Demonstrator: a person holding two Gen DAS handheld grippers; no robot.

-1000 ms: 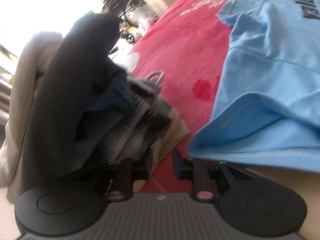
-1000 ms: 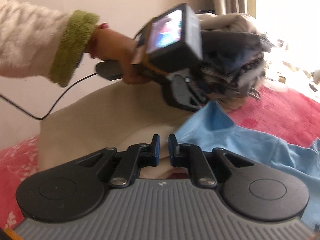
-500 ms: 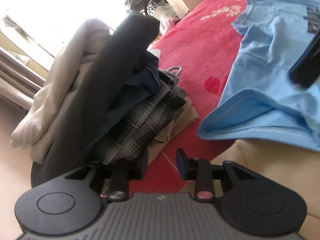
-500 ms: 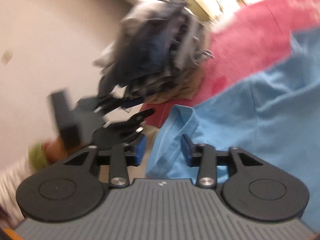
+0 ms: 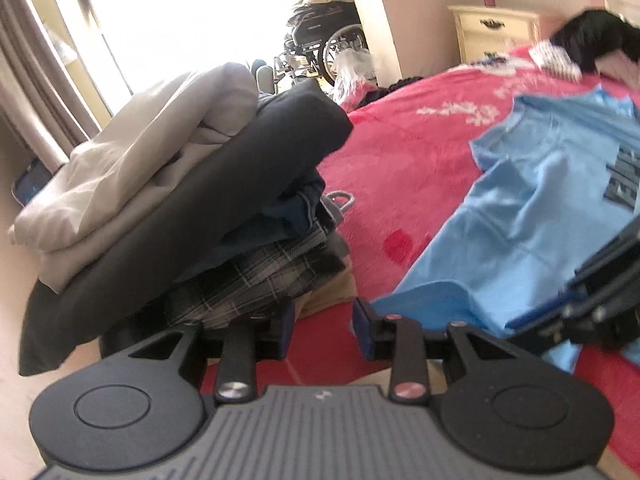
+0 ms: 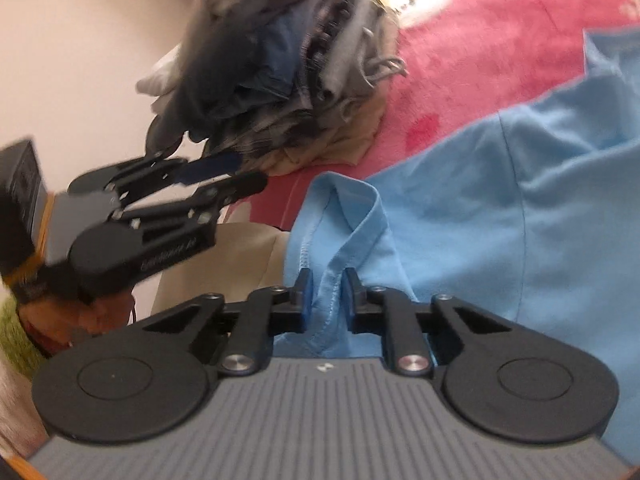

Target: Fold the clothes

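Note:
A light blue T-shirt (image 5: 532, 216) (image 6: 500, 208) lies spread on the red blanket (image 5: 400, 160). My right gripper (image 6: 327, 292) is at its near edge. Its jaws are closing, and a raised fold of the shirt's hem is pinched between the pads. In the left wrist view its fingers (image 5: 612, 264) lie low over the shirt at the right edge. My left gripper (image 5: 324, 332) (image 6: 250, 170) hovers open between the shirt and a stack of folded clothes (image 5: 180, 208) (image 6: 272, 64). Nothing is between its jaws.
The folded stack leans by the wall at the bed's corner. A beige cloth (image 6: 224, 256) lies under the shirt's near edge. A person's hand with a green cuff (image 6: 16, 328) holds the left gripper. A cream nightstand (image 5: 492, 28), a wheelchair (image 5: 328, 44) and a dark garment (image 5: 592, 36) lie beyond.
The right gripper swung from facing the other hand down to the shirt's edge, opened, then closed on the hem fold. The left gripper rose, rolled level and widened slightly.

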